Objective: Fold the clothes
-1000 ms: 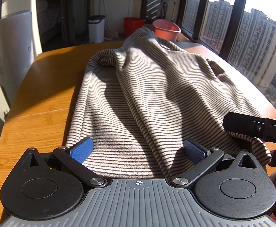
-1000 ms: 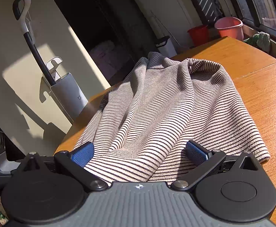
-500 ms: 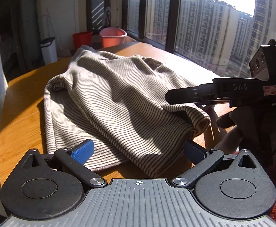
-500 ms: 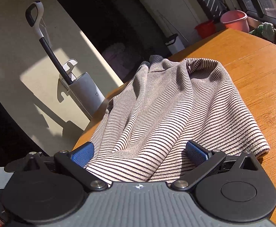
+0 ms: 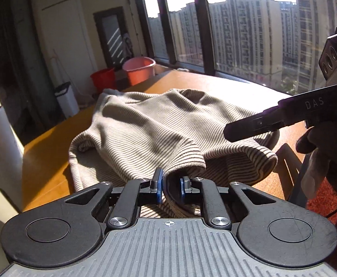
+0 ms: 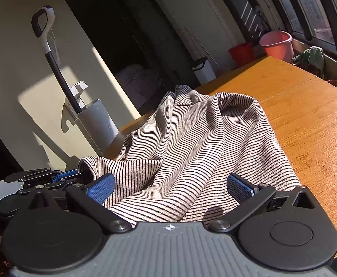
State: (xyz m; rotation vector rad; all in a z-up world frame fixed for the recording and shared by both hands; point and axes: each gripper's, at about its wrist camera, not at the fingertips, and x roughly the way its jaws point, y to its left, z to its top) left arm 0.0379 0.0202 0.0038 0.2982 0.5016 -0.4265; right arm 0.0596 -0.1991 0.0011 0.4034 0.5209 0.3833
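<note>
- Lying rumpled mid-frame on the table [image 6: 307,120]: striped shirt [image 5: 150,124], beige with thin dark lines.
- Pinching its near hem: left gripper [image 5: 170,185], jaws having just closed.
- Spreading wide over the cloth, not pressing: right gripper [image 6: 170,188].

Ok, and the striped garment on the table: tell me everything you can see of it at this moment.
The striped garment is a soft ribbed knit, beige with thin dark stripes, lying crumpled on the wooden table in deep folds, sunlit with shadowed creases. Its near hem is lifted and bunched where the left gripper has just closed on it. The right gripper stands open astride the near edge, pads apart. Whether it is a top or a sweater I cannot tell.
</note>
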